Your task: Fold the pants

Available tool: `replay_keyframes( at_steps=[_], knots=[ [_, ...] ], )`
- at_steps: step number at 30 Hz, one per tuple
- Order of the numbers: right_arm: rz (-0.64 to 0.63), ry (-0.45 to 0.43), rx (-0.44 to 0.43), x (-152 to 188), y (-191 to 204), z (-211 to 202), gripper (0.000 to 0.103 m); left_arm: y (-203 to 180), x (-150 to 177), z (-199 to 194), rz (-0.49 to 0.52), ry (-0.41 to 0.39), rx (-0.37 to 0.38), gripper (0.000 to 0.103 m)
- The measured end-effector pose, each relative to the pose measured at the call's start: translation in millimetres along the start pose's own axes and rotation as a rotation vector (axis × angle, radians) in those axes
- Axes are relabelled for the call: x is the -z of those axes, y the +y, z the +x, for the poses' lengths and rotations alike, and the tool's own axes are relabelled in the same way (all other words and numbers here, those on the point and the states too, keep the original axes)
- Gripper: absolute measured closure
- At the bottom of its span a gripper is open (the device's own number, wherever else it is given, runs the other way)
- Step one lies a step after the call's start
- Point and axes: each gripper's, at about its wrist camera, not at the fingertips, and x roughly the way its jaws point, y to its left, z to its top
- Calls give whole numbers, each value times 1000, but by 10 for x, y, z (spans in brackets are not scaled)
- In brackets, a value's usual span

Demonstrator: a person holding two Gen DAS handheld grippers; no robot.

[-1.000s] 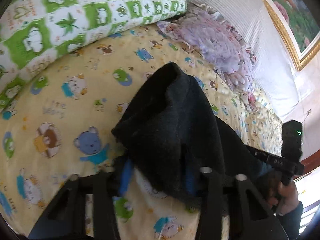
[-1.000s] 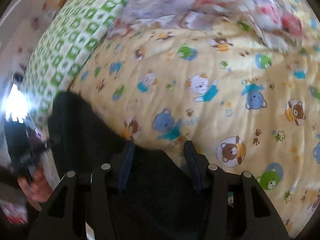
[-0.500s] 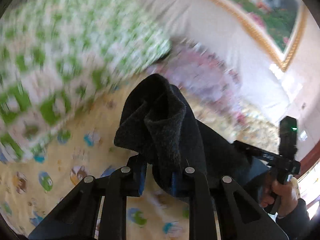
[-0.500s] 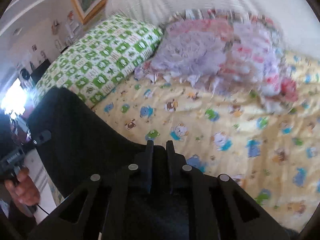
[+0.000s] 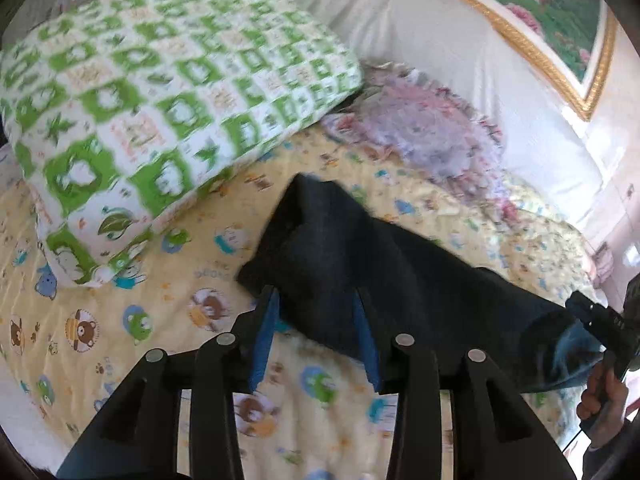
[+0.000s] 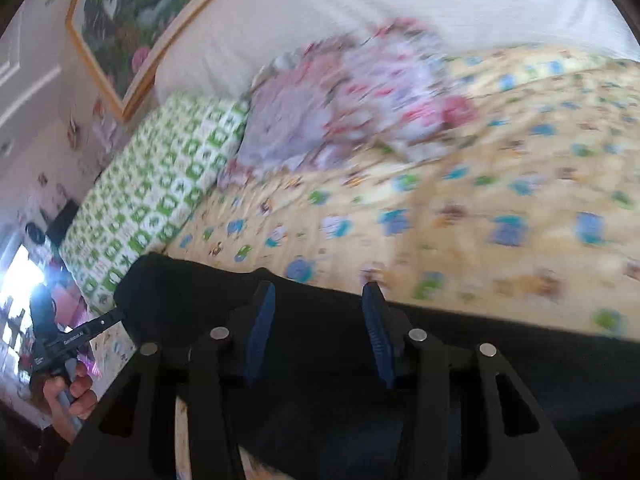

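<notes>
Pants draped between two parted grippers

Pants — dark, nearly black — stretch across the yellow bear-print bedsheet, one end bunched just ahead of the left gripper, the rest running off to the right toward the other tool. The left gripper's blue-padded fingers stand wide apart, with the cloth lying in the gap and over the right-hand finger; no pinch on it is visible. In the right wrist view the pants spread under and past the right gripper, whose fingers are likewise spread wide with the fabric between and below them. At that view's left edge a hand grips the handle of the left tool. A green-and-white patterned pillow lies on the sheet beyond the pants, beside a purple floral quilt — both blurred. A gold-framed painting hangs above the white headboard.
</notes>
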Motion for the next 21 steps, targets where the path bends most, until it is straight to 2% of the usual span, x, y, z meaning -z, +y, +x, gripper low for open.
replay_keyframes(
  at_steps=[4, 6, 8, 12, 16, 21],
  knots=[
    [42, -38, 79, 90, -269, -480, 56, -450, -51, -48, 77, -4, 76, 58],
    [70, -60, 136, 153, -429, -742, 56, -726, -65, -25, 115, 9, 142, 51],
    [110, -91, 159, 227, -580, -975, 56, -1006, -66, 22, 158, 26, 207, 51],
    [190, -136, 208, 412, -834, -1382, 56, -1703, -39, 137, 300, 60, 310, 49],
    [232, -158, 265, 592, -1017, -1668, 55, -2401, 62, 263, 452, 115, 413, 45],
    [298, -181, 297, 767, -1212, -1879, 55, -3057, 227, 390, 600, 177, 487, 44]
  ],
)
